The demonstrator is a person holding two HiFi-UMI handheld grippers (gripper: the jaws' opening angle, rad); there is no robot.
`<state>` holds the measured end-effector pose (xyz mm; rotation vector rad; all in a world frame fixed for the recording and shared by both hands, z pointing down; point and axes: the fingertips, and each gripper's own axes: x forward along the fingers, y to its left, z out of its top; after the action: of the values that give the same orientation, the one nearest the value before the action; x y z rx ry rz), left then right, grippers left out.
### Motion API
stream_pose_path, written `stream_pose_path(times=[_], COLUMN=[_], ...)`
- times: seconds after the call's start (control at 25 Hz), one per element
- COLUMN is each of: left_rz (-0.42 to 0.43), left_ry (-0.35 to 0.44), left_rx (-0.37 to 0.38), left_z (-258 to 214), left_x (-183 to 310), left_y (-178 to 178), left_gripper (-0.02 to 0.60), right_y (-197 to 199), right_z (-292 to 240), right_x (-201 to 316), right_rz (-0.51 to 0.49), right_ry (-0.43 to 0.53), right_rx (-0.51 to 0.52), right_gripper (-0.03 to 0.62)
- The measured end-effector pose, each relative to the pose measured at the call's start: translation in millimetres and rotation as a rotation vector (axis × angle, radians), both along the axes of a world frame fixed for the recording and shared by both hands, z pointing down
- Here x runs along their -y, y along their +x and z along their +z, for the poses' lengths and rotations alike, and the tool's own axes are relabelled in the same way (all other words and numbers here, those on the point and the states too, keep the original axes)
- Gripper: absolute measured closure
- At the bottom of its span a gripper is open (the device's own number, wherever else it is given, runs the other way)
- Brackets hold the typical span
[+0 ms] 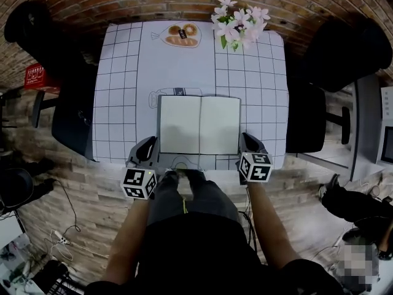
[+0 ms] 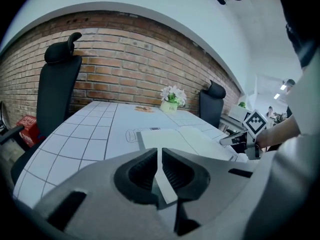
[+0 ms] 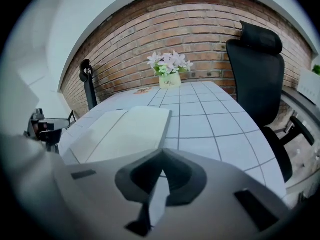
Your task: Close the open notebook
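Your left hand-held gripper (image 1: 149,146) and right hand-held gripper (image 1: 248,142), closed and empty, flank the notebook (image 1: 199,125) at its near corners, presumably to fold it.

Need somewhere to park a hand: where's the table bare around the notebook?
Bare checked cloth left of the open white paper notebook, right of it, and beyond it towards the white-and-pink flower bouquet. Crowded at the near edge, where the left gripper and right gripper sit.
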<state>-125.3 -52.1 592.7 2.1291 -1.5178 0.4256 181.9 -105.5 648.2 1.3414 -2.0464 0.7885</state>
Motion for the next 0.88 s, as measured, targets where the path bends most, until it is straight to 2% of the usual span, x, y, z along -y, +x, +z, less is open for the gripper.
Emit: stream_pose_path(times=[0.24,0.28,0.32,0.44,0.68,0.88], left_rz=[-0.029,-0.035,-0.042,-0.065,-0.123,-0.168], left_ry=[-0.075,-0.091,-0.108,-0.152,-0.239,-0.250], left_rx=[0.010,0.014,0.018,0.019,0.014,0.026], left_z=[20.3,24.4,28.6,39.2,58.4,64.6], left_x=[0.6,1.0,1.5,3.7,4.8,3.6], left_y=[2.7,2.7,2.6,3.0,7.5,8.0], left_gripper=[0.549,0.528,0.477,0.464,0.358,0.330], right_y=[-1.2,-1.3,-1.4,-1.3,-2.0,-2.9], right_z=[7.9,7.8,7.7,7.6,7.5,7.7], right_x=[-3.7,-3.7,-3.7,-3.4,-3.6,-4.2], right_rz=[-0.033,-0.039,-0.044,-0.053,-0.056,-0.060], right_ry=[-0.007,-0.004,0.000,0.011,0.024,0.029], right_rx=[-0.030,-0.035,-0.039,-0.045,-0.056,-0.061], right_gripper=[0.580,0.580,0.580,0.580,0.580,0.580])
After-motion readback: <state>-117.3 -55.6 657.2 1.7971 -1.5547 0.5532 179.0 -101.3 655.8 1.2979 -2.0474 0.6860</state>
